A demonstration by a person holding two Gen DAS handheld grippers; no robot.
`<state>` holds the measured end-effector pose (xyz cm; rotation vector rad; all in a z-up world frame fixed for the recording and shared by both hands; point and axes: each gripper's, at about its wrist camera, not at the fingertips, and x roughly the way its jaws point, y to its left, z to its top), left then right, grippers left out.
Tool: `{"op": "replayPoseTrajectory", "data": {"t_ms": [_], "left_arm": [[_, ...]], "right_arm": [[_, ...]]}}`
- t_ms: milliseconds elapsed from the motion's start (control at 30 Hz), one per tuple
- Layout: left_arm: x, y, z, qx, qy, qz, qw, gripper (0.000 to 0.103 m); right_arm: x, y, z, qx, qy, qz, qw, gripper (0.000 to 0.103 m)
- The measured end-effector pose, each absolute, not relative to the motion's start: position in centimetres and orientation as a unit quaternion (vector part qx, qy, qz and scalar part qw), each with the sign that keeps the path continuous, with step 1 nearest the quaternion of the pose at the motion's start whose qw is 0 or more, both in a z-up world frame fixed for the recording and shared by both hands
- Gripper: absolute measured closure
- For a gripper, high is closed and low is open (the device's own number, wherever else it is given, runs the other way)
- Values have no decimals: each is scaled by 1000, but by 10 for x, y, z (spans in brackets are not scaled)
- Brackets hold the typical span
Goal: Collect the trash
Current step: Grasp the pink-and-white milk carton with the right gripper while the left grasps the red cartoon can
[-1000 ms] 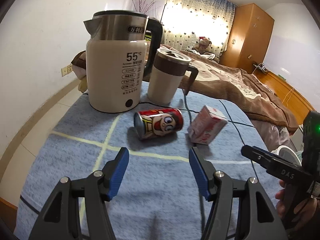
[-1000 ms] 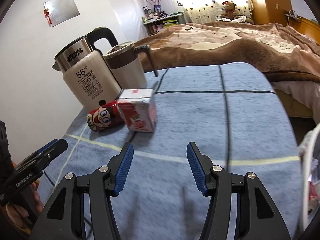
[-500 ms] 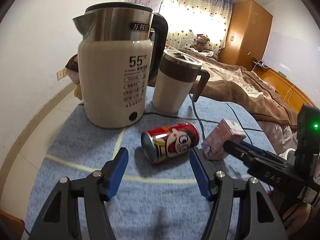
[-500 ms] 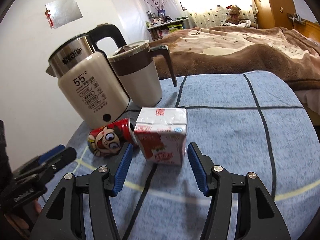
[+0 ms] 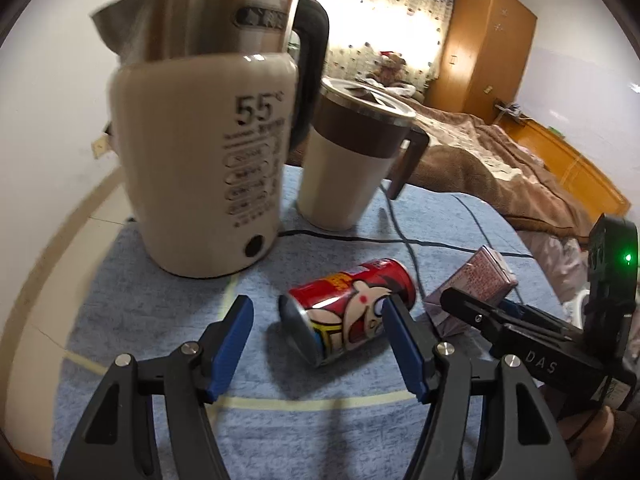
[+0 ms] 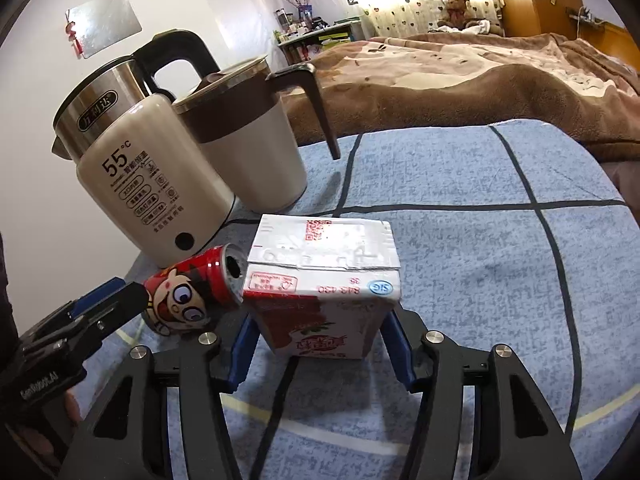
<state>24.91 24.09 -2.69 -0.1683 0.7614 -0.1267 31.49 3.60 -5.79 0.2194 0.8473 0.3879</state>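
A red cartoon can lies on its side on the blue cloth, between the fingers of my left gripper. Its jaws are opening; the right pad sits against the can and the left pad stands clear of it. A red and white drink carton lies beside the can's open end. My right gripper straddles the carton's near end while its jaws are closing; the blue pads flank it closely and I see no squeeze. The carton is partly hidden behind the right gripper in the left wrist view.
A cream and steel kettle and a lidded mug stand just behind the can, with a black cord running across the cloth. A bed with a brown blanket lies beyond the table.
Both grippers moved forward and down over the cloth. The can, ahead of the left fingers before, now lies between them. The carton now sits between the right fingers.
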Motion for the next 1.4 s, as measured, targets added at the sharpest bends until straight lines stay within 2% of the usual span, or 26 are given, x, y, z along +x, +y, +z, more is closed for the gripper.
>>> {"op": "replayPoseTrajectory", "data": {"t_ms": [633, 767, 867, 967, 1100, 1400], "left_arm": [[233, 171, -36, -45, 409, -165, 896, 34], [228, 169, -14, -5, 368, -131, 921, 33], [242, 174, -9, 6, 365, -112, 924, 28], [266, 174, -23, -5, 402, -114, 908, 28], [287, 165, -40, 38, 424, -80, 901, 28], [299, 167, -50, 3, 429, -86, 899, 28]], "right_arm": [[281, -26, -35, 106, 380, 151, 906, 47], [279, -39, -34, 117, 381, 146, 906, 47], [278, -43, -34, 120, 379, 146, 906, 47], [279, -44, -36, 128, 381, 149, 903, 47], [277, -43, -37, 126, 382, 154, 902, 47], [278, -49, -40, 136, 381, 156, 901, 47]]}}
